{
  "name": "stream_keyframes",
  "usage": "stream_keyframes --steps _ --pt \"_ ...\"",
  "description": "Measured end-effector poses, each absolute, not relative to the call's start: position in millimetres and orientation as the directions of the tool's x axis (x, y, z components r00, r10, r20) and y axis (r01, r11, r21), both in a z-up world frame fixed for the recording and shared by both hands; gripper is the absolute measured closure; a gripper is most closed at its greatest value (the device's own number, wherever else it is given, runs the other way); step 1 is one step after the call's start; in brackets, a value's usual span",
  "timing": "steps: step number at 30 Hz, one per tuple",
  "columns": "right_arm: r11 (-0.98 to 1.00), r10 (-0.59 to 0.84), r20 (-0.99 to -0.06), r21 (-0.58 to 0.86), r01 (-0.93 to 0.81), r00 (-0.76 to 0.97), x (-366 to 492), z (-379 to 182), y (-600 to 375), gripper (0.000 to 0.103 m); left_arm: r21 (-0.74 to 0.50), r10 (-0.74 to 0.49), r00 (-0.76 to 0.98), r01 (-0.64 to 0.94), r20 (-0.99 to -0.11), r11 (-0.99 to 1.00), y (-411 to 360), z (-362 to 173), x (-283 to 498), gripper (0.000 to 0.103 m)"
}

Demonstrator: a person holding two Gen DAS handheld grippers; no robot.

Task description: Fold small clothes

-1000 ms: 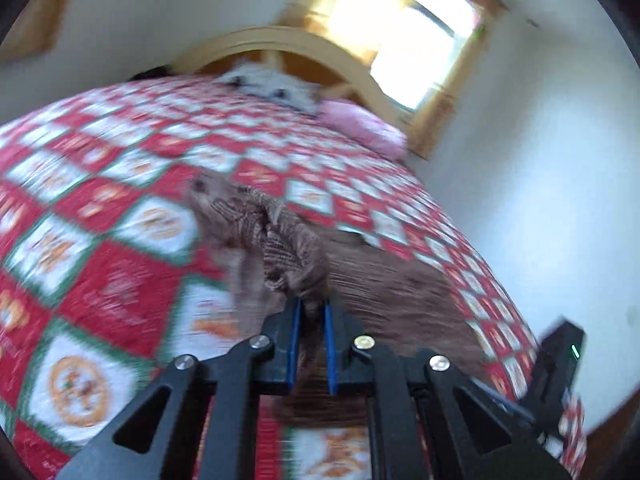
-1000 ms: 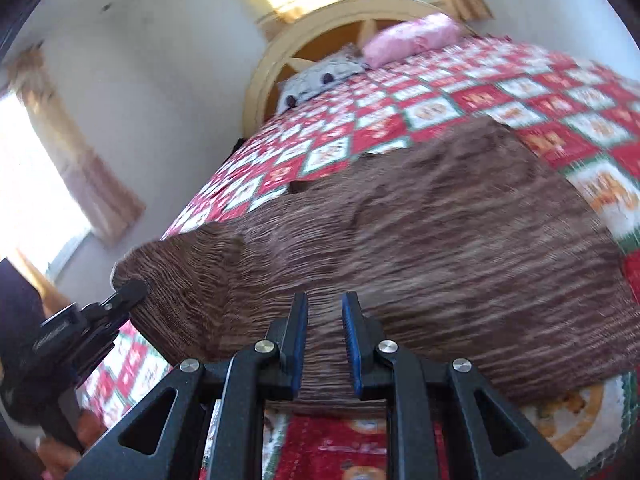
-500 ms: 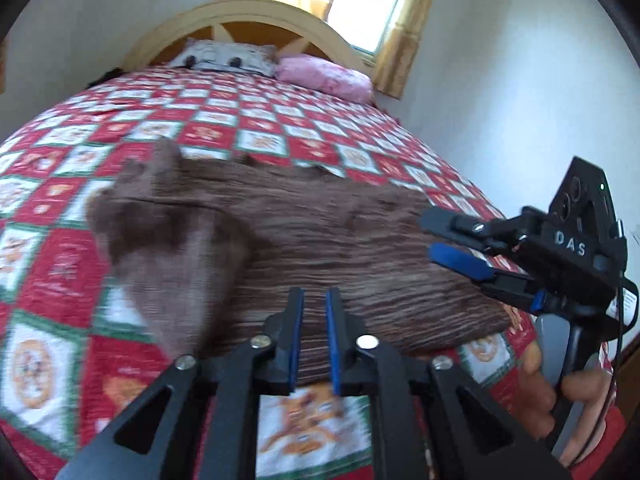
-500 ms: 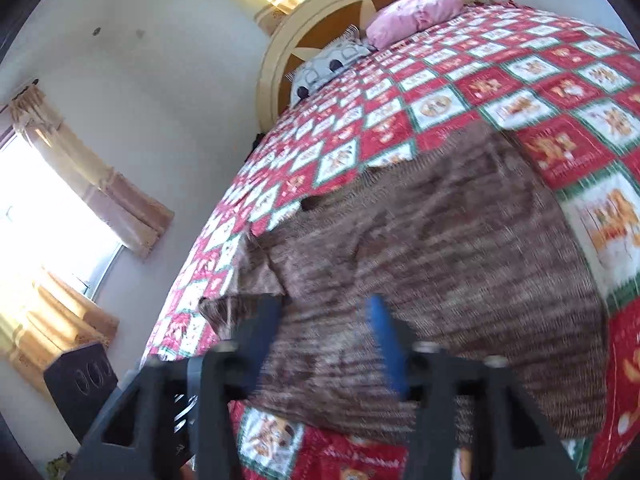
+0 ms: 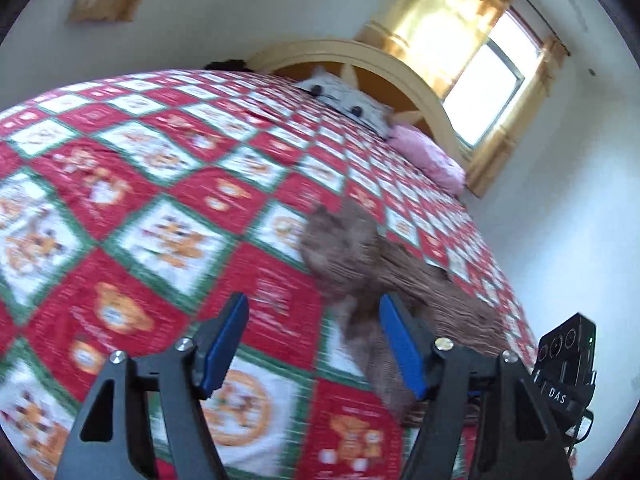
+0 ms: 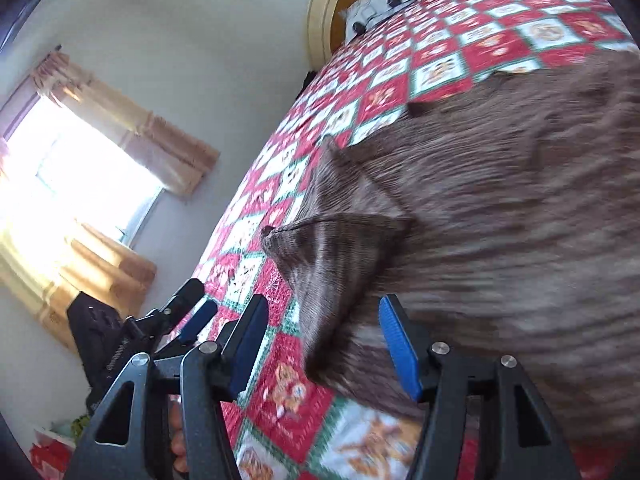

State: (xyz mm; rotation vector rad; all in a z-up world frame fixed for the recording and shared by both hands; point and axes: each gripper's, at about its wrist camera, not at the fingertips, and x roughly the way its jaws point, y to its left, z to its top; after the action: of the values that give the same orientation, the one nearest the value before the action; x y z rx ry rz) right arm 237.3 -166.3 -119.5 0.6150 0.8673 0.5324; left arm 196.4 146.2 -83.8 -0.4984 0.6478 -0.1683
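The brown ribbed knit garment [image 6: 500, 208] lies flat on the red, white and green patchwork bedspread [image 5: 168, 216]. The left tool [image 5: 314, 344] has just opened, empty; the right tool [image 6: 324, 344] stands open, gripping nothing. Its housing reads "DAS".

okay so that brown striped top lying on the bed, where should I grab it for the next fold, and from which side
Probably the sleeve of the brown top, which is already folded over the body and sticks out onto the quilt. Its loose edge nearest the open right gripper rises off the bedspread, so come in low from the near side and pinch that edge. The left gripper is also open, holding nothing.
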Motion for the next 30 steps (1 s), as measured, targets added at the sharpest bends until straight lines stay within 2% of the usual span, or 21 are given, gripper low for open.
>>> stream_keyframes --steps 6,8,11,14,19,23,25,28,30 --pt "0.730 0.671 -0.569 0.621 -0.286 0.476 244 -117 -93 0.044 -0.502 -0.211 0.820 -0.104 -0.532 0.859 199 -85 184 0.032" --pt "0.650 0.760 -0.541 0.647 -0.398 0.361 232 -116 -59 0.044 -0.506 -0.179 0.828 -0.141 -0.531 0.851 217 -84 180 0.032" --pt "0.592 0.800 -0.542 0.641 -0.489 0.257 214 -118 -33 0.044 -0.508 -0.160 0.830 -0.164 -0.534 0.846 231 -84 178 0.032" --pt "0.607 0.787 -0.552 0.614 -0.504 0.276 201 -118 -38 0.044 -0.497 -0.157 0.834 -0.154 -0.529 0.854 232 -84 178 0.032" --pt "0.674 0.736 -0.525 0.633 -0.381 0.428 200 -119 -96 0.044 -0.546 -0.301 0.784 -0.058 -0.544 0.836 200 -96 187 0.032" --pt "0.730 0.660 -0.541 0.628 -0.272 0.521 202 -130 -138 0.044 -0.573 -0.425 0.697 0.025 -0.577 0.819 158 -113 199 0.032" --pt "0.740 0.641 -0.550 0.628 -0.241 0.536 202 -140 -147 0.044 -0.605 -0.470 0.647 0.016 -0.600 0.796 144 -128 208 0.028" --pt "0.745 0.638 -0.545 0.617 -0.255 0.545 203 -142 -146 0.044 -0.596 -0.451 0.672 0.018 -0.587 0.803 127 -128 209 0.026" --pt "0.762 0.625 -0.560 0.590 -0.268 0.545 200 -140 -141 0.044 -0.623 -0.494 0.641 0.032 -0.587 0.782 117 -129 217 0.027"
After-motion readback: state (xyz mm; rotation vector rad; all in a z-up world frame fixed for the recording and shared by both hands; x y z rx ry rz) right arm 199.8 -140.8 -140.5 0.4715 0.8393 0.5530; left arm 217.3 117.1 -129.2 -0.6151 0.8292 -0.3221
